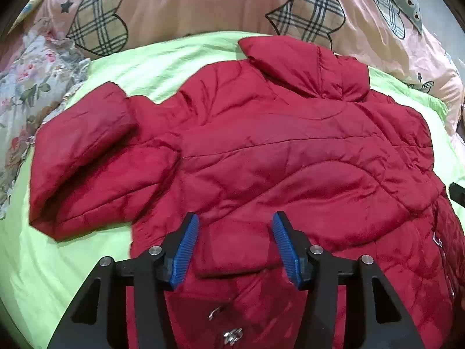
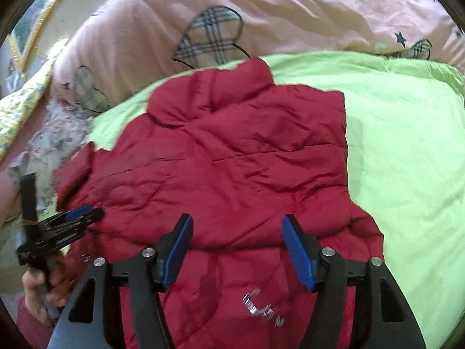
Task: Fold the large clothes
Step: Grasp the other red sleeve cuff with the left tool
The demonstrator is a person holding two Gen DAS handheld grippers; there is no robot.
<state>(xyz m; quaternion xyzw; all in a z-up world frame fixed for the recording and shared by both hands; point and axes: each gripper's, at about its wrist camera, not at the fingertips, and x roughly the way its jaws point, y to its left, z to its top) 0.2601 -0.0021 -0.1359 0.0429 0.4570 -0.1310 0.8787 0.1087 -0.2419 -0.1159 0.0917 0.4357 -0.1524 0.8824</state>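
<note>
We see the red quilted puffer jacket [image 1: 261, 151] mid-frame on the lime-green bed sheet [image 1: 58, 261]; left gripper [image 1: 235, 218] and right gripper [image 2: 237, 218] both spread apart, holding nothing.

The jacket [image 1: 261, 151] lies flat on the bed [image 1: 162, 67]. Its collar [image 1: 305, 64] points at the big quilt [image 1: 203, 3] behind. One sleeve [image 1: 96, 160] sticks out left. Both claws hang over its near end.
</note>
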